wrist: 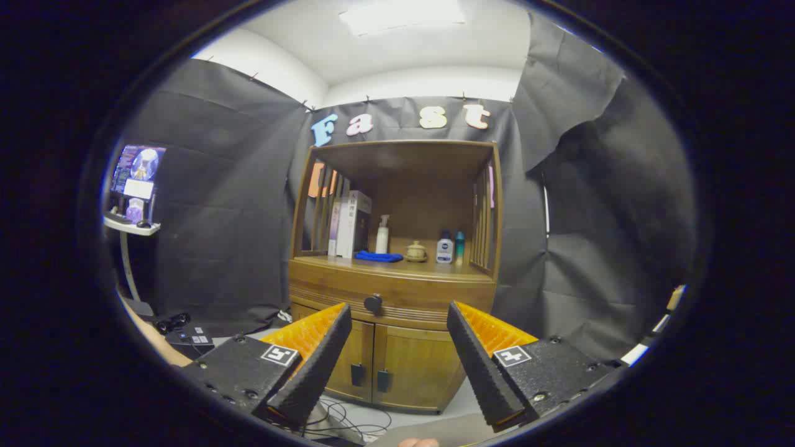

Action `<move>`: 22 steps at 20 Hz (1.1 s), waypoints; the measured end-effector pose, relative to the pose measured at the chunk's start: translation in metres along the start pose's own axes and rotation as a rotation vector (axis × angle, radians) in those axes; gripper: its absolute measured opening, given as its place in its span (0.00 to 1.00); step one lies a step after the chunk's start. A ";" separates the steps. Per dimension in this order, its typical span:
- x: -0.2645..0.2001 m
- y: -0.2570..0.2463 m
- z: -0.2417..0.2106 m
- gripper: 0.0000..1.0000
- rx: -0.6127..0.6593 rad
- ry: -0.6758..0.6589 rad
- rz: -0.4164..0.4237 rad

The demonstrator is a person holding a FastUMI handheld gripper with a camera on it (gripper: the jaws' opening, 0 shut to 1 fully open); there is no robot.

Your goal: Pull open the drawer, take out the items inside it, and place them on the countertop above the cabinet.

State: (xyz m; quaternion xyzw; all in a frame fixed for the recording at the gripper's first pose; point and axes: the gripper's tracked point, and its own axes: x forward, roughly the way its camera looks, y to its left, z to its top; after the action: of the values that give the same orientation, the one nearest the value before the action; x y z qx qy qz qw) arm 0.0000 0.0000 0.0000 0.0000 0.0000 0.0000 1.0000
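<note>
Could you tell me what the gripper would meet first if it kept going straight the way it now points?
Probably the closed drawer of the wooden cabinet, near its dark knob. The gripper is open and apart from the cabinet; depth is hard to judge.

Gripper-mounted fisheye camera faces the cabinet (394, 279) head-on from well back, at drawer-knob (373, 303) height; cabinet lies beyond the spread fingers (317, 363).

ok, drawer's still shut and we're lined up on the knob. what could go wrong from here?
1. The gripper is open, well short of the small round drawer knob; the fingers could slip off it.
2. The countertop already holds a blue cloth, small pot and bottles; placing items could knock them over.
</note>
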 end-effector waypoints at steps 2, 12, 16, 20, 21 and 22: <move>0.001 -0.006 -0.002 1.00 0.021 0.007 -0.015; 0.001 -0.009 -0.006 1.00 0.042 0.027 -0.027; 0.002 -0.007 -0.007 0.99 0.032 0.033 -0.023; 0.003 -0.007 -0.009 1.00 0.037 0.031 -0.029; 0.002 -0.006 -0.011 1.00 0.048 0.038 -0.029; 0.002 -0.006 -0.012 1.00 0.058 0.037 -0.031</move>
State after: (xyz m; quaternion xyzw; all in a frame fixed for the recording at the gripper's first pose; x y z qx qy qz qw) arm 0.0024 -0.0056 -0.0115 0.0289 0.0184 -0.0153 0.9993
